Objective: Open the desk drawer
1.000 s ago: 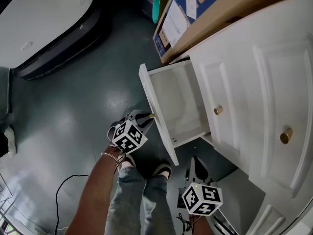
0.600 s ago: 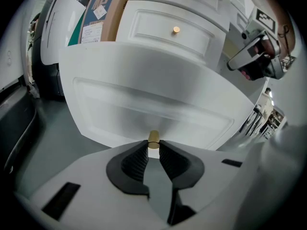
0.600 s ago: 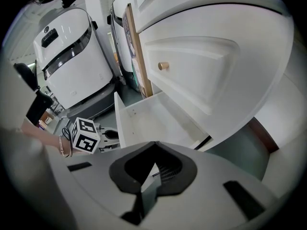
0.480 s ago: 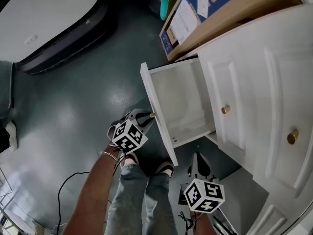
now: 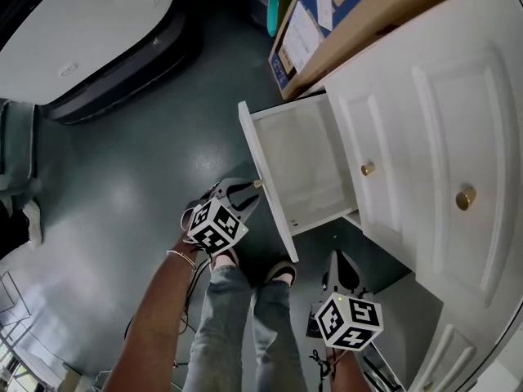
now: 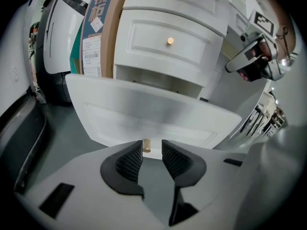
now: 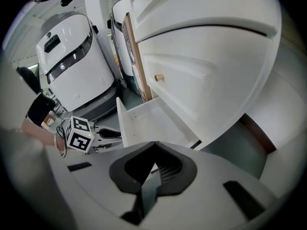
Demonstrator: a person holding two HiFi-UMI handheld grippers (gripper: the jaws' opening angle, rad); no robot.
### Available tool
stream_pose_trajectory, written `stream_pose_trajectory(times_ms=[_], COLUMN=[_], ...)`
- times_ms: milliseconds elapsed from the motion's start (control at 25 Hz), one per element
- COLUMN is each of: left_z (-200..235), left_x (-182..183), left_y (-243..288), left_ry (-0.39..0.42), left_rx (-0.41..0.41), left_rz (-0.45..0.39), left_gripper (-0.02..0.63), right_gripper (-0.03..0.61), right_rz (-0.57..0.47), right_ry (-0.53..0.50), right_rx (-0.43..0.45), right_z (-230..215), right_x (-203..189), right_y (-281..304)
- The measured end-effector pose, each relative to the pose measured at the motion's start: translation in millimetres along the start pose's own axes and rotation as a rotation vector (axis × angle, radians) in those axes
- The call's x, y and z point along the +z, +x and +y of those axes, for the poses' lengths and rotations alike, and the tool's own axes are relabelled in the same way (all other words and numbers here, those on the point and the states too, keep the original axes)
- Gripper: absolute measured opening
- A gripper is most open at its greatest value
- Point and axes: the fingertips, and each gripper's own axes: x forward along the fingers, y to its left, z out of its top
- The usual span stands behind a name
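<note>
The top drawer (image 5: 302,162) of the white desk stands pulled out, and its inside looks bare. A small brass knob (image 5: 257,184) sits on its front panel (image 6: 144,114). My left gripper (image 5: 245,190) is right at that knob. In the left gripper view the knob (image 6: 147,145) stands between the tips of the left gripper (image 6: 152,150), whose jaws are opening; a gap shows beside the right pad. My right gripper (image 5: 341,261) hangs lower, in front of the desk and apart from the drawer. In the right gripper view the tips of the right gripper (image 7: 154,145) meet, with nothing between them.
The white desk (image 5: 441,121) fills the right side, with two more brass knobs (image 5: 368,168) (image 5: 465,197). A cardboard box (image 5: 343,15) leans beside it. A large white machine (image 5: 82,31) lies at the upper left. The person's legs (image 5: 245,317) stand on the dark floor below the drawer.
The left jaws have parted from the knob they were closed on. Both grippers have risen a little. The drawer stays pulled out as before.
</note>
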Motion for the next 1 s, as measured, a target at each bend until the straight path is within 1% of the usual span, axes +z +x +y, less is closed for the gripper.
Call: stream_pose_trajectory(times_ms=[120, 200, 280, 400, 520, 600, 720, 1000], left_z=[-5.3, -6.9, -8.9, -17.4, -24.1, -29.5, -33.1, -39.0], left_x=[17.5, 36.3, 62.8, 107.7, 148.9, 167.5, 191.4, 230.9], left_y=[-27.9, -48.8, -70.6, -100.3, -114.9, -115.7, -106.9, -63.9], left_ry=[-0.012, -0.023, -0.039, -0.089, -0.111, -0.104, -0.060, 0.021], left_rx=[0.014, 0.035, 0.059, 0.084, 0.098, 0.096, 0.081, 0.019], left_rz=[-0.007, -0.026, -0.066, -0.148, -0.203, -0.210, -0.196, -0.179], left_gripper=[0.120, 0.120, 0.120, 0.121, 0.123, 0.124, 0.125, 0.125], right_gripper=[0.008, 0.008, 0.006, 0.008, 0.008, 0.008, 0.006, 0.008], right_rz=[0.001, 0.001, 0.002, 0.008, 0.001, -0.009, -0.033, -0.043], right_ry=[0.011, 0.015, 0.023, 0.043, 0.058, 0.061, 0.084, 0.121], right_rx=[-0.005, -0.005, -0.005, -0.009, -0.009, -0.006, -0.002, -0.010], right_z=[-1.2, -2.3, -4.5, -7.7, -5.6, -2.7, -1.2, -14.0], right_x=[5.6, 10.3, 14.3, 19.1, 30.6, 37.8, 48.7, 52.1], right_y=[-23.8, -40.4, -56.9, -83.6, -106.4, -118.9, -127.2, -123.0])
